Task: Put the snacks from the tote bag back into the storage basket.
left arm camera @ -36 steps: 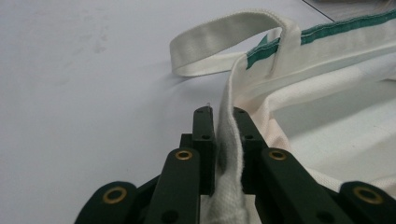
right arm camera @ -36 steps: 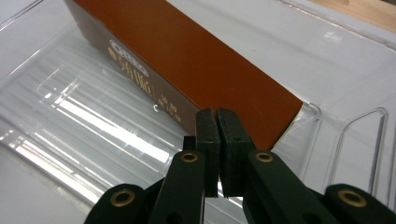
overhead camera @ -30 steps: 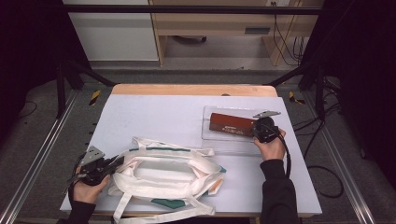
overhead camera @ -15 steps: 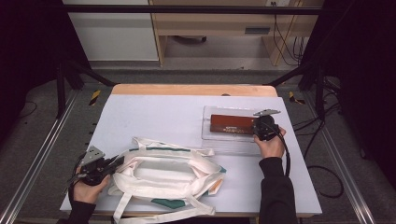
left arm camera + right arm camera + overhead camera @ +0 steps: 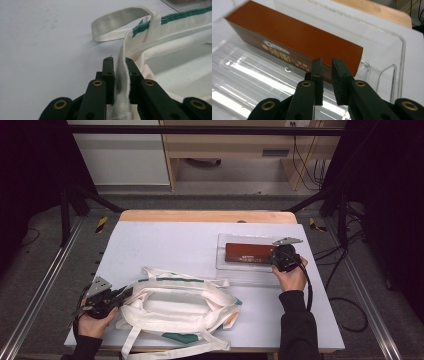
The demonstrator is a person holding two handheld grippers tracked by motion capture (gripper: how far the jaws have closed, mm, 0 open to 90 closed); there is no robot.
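In the lower left of the high view the left gripper (image 5: 120,296) is held at the left end of a white cloth tote bag (image 5: 175,307) that lies flat across the lower middle of the pale table (image 5: 165,245), its mouth spread wide and its handles trailing towards the bottom edge. The left gripper view shows the grip up close — the two black jaws stand almost together at lower centre with the bag's rim pinched upright between them, so the left gripper (image 5: 119,62) is clamped on the tote bag (image 5: 175,57); the jaws have just eased apart a touch, yet the cloth remains pressed between the pads. A green-trimmed edge and one looped handle (image 5: 117,23) lie above the jaws in that frame. At the right of the high view the right gripper (image 5: 276,258) sits at the right end of a brown box (image 5: 247,253), which lies inside a clear plastic tray (image 5: 225,265) right of centre. In the right gripper view the right gripper (image 5: 327,62) has a narrow gap between its jaws — they have just been opening, nothing is between them — and the near end of the brown box (image 5: 294,42) sits just beyond the tips, within the clear plastic tray (image 5: 387,50).
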